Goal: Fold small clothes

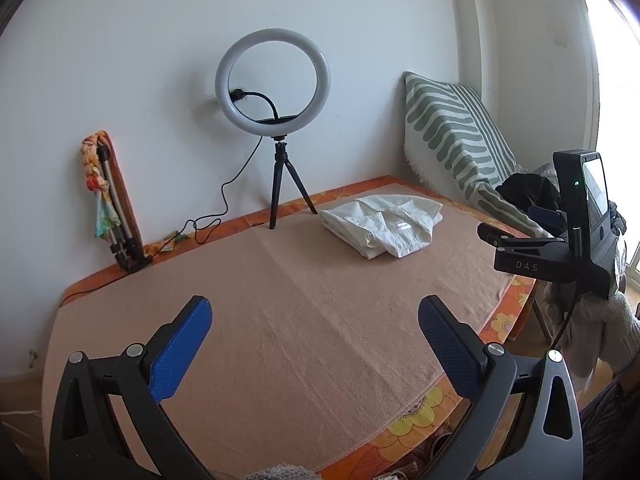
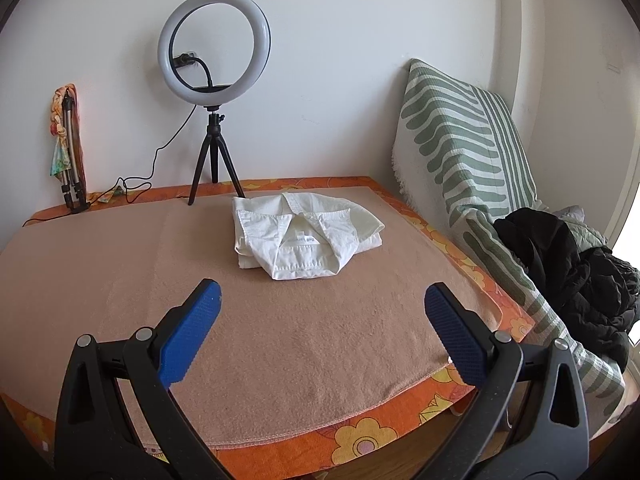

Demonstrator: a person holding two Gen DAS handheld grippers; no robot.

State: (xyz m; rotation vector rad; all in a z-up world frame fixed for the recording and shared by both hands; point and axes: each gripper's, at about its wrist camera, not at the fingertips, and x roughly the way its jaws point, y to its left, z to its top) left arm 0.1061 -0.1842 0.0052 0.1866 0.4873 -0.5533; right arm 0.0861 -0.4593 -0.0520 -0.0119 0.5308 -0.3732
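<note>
A folded cream-white collared shirt lies on the tan blanket near the table's far side; it also shows in the right wrist view, collar toward me. My left gripper is open and empty, held over the near part of the blanket, well short of the shirt. My right gripper is open and empty, just short of the shirt's near edge. The right gripper's body also shows at the right edge of the left wrist view.
A ring light on a black tripod stands behind the shirt, its cable trailing left. A folded tripod with a colourful cloth leans on the wall. A green-striped cushion and dark clothes lie to the right. An orange flowered cloth edges the table.
</note>
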